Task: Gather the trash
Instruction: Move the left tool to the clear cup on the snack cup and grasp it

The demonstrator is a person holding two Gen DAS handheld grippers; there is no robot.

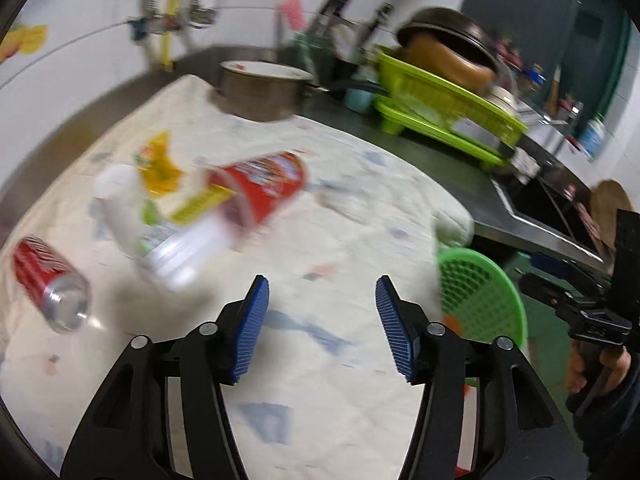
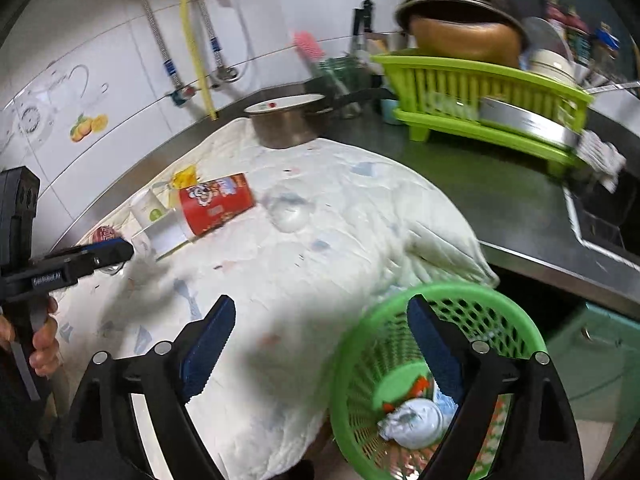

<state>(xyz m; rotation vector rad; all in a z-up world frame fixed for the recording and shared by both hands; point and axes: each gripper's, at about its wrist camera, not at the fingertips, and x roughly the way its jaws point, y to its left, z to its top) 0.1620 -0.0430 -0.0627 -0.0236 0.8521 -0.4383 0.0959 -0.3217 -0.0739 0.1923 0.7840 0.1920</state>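
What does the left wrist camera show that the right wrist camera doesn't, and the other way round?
Only the left wrist view shows the whole red soda can lying on its side on the cloth; in the right wrist view only a small part of it shows.

Only the right wrist view looks down into the green basket, where crumpled white trash already lies, and shows a clear plastic lid plainly.

Both show the red snack cup, the white cups, the metal pot, the green dish rack, and both claws open and empty: left claw, right claw.
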